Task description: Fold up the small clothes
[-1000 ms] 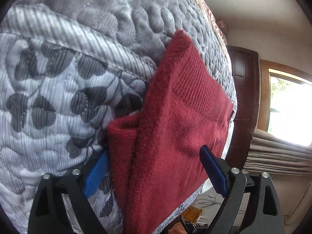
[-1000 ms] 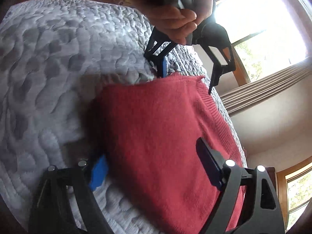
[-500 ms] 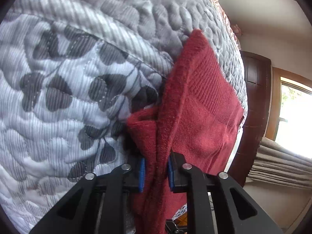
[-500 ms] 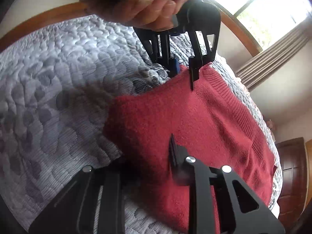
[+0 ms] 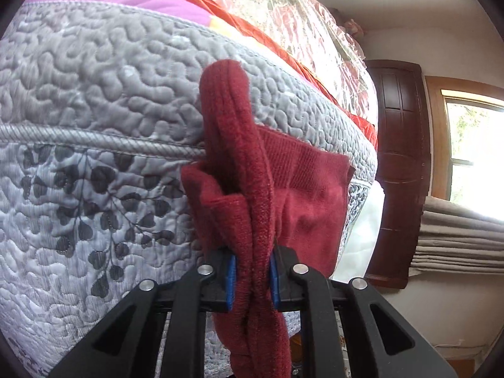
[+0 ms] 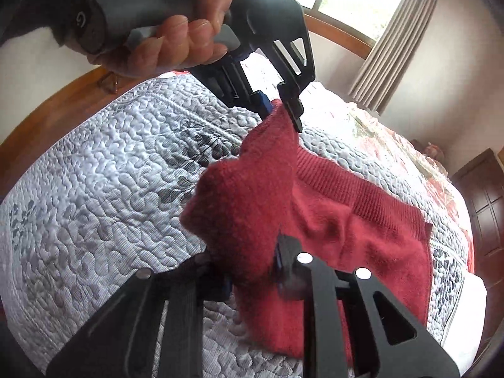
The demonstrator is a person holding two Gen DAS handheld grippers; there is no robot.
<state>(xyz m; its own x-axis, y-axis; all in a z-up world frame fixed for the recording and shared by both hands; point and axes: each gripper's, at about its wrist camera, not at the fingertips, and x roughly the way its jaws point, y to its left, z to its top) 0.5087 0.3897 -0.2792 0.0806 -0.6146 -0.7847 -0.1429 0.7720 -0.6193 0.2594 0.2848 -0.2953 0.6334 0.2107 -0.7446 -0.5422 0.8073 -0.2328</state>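
A small dark red knitted garment (image 6: pixel 346 220) lies on a grey quilted bedspread (image 6: pixel 110 195). My right gripper (image 6: pixel 252 269) is shut on its near edge and holds that edge lifted. My left gripper (image 6: pixel 280 111), held by a hand (image 6: pixel 176 37), is shut on the far corner of the same edge, so the cloth hangs raised between both. In the left wrist view the red garment (image 5: pixel 302 195) is pinched in folds between the blue pads of my left gripper (image 5: pixel 251 278). The ribbed hem still rests on the bed.
The bedspread (image 5: pixel 94 126) carries a dark leaf print and a corded seam. A plastic-wrapped floral bundle (image 5: pixel 283 6) and orange-pink bedding lie further along the bed. A dark wooden door (image 5: pixel 400 157), window and curtain (image 6: pixel 397 31) stand beyond. A wooden bed frame (image 6: pixel 47 116) curves behind.
Both grippers went from open around the garment's edge to shut on it. They have since lifted that edge off the bedspread, bunching the cloth upward.
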